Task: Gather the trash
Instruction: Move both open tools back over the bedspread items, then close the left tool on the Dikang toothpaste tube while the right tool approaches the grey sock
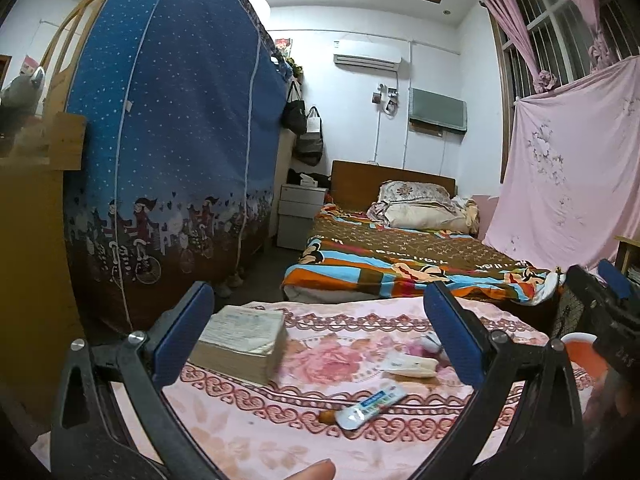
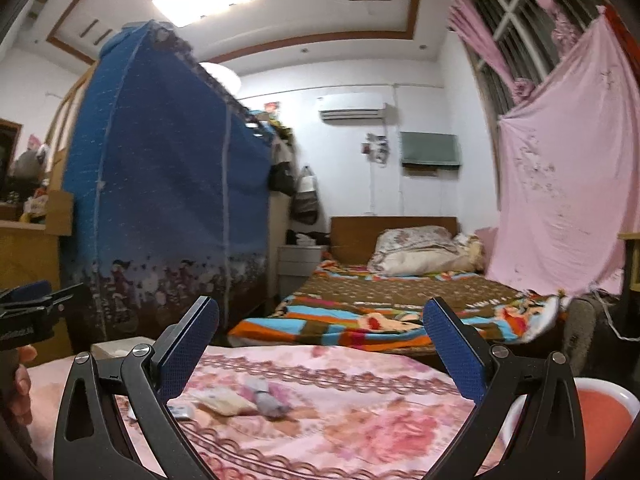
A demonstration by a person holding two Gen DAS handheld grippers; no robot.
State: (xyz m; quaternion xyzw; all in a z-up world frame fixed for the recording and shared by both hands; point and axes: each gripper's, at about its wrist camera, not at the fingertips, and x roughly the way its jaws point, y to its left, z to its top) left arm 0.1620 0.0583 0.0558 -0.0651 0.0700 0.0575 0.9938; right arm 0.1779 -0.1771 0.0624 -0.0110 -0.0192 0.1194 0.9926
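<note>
flattened tube point(image 1: 370, 405) nearest left hand-held gripper point(image 1: 320, 336), light, slippery; pinch across middle. both hand-held grippers spread open, empty; right hand-held gripper point(image 2: 320, 344) above floral cloth point(image 2: 360, 420).

A flattened blue-and-white tube point(image 1: 370, 404), a cream wrapper point(image 1: 412, 366) and a grey-pink scrap point(image 2: 266, 398) lie apart on the floral cloth point(image 1: 320, 432).

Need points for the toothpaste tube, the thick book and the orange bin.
toothpaste tube point(image 1: 370, 405), left wrist view, middle of its flattened body.
thick book point(image 1: 244, 338), left wrist view, top cover.
orange bin point(image 2: 600, 408), right wrist view, orange inner wall below the white rim.
</note>
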